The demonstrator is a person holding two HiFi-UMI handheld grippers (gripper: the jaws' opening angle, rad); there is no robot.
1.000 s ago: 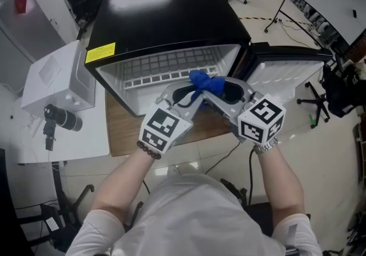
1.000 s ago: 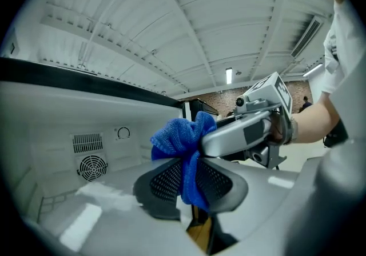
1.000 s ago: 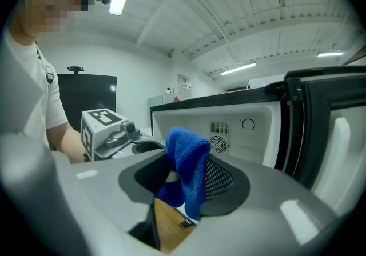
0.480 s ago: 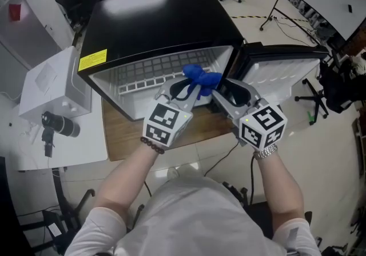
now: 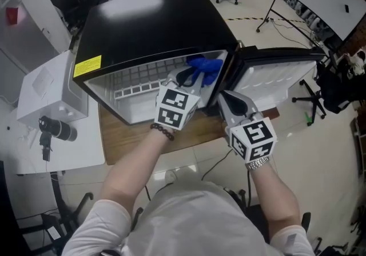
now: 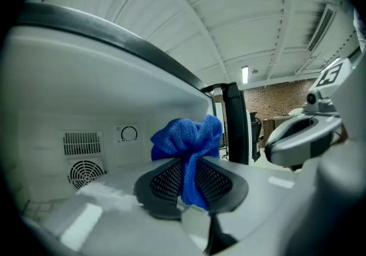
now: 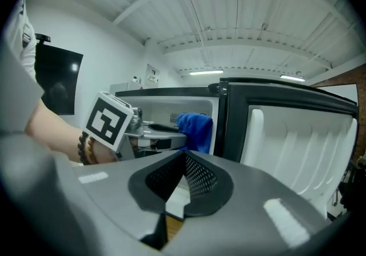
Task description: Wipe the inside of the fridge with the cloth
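Your L gripper (image 5: 193, 79) reached into the fridge (image 5: 150, 18) opening, jaws clamped on the blue cloth (image 5: 206, 67). The cloth bunched up past the tips, w/ a tail pinched between the pads (image 6: 166, 180). It sat at the upper R corner of the opening, near the hinge-side edge; couldn't tell if it touched the liner. Left of it the cavity lay open: wire shelf (image 5: 137, 75) below, back wall w/ vent grilles (image 6: 84, 158) and a dial (image 6: 129, 134) beyond. Your R gripper (image 5: 226, 97) stayed outside, just R of the L one, in front of the hinge side. Its jaws had just closed together, nothing between them. Further R the door (image 5: 274, 72) stood open, white inner side showing.
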